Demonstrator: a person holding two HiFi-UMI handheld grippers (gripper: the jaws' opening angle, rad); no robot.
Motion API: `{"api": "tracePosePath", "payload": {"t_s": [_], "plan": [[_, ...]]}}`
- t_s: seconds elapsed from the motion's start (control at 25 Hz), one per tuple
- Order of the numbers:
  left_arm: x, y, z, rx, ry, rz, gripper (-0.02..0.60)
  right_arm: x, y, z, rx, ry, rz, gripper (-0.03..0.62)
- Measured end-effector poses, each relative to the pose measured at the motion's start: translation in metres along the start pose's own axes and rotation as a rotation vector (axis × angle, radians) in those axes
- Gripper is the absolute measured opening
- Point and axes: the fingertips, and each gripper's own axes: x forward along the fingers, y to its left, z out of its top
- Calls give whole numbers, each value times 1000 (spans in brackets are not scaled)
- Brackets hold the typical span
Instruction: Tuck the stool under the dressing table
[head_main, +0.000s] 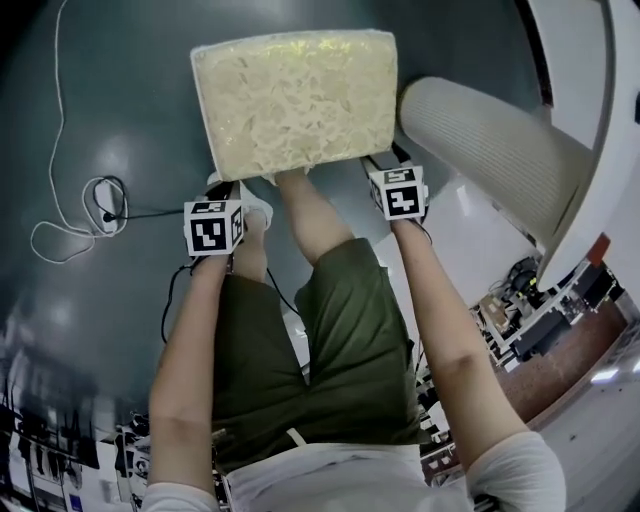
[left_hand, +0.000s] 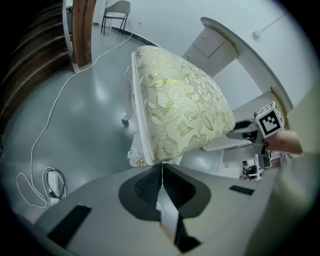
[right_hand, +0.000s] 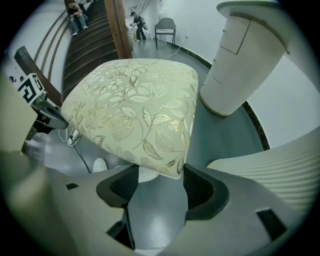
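Straddling one stool (right_hand: 135, 105) corner, the right gripper (right_hand: 159, 174) gapes; the left gripper (left_hand: 162, 167), clenched, sits at its edge.

Glossy grey-green floor (head_main: 120, 120) beneath me, the cushioned stool (head_main: 295, 100) standing on it ahead, a white cable (head_main: 100, 205) coiled at my left, the dressing table (right_hand: 240, 65) at my right, a chair (left_hand: 116, 12) far off

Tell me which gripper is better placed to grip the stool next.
Right. The right gripper is open with a cushioned corner of the stool between its jaws, so it likely only needs to close. The left gripper is shut, its tip just at the stool's edge.
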Motion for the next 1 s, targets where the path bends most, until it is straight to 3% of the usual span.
{"api": "tracePosePath", "payload": {"t_s": [0.2, 0.52, 0.68, 0.8, 1.0], "plan": [[6, 3, -3, -4, 19, 36, 5, 4, -2, 0, 30, -21, 1, 284], [7, 6, 0, -92, -12, 87, 5, 4, 0, -2, 71, -12, 44, 290], [13, -10, 1, -89, 4, 71, 5, 3, -3, -2, 88, -26, 56, 290], [9, -17, 5, -138, -15, 72, 5, 2, -3, -2, 95, -26, 77, 293], [2, -21, 6, -123, -6, 105, 5, 1, -6, -3, 140, -37, 92, 278]]}}
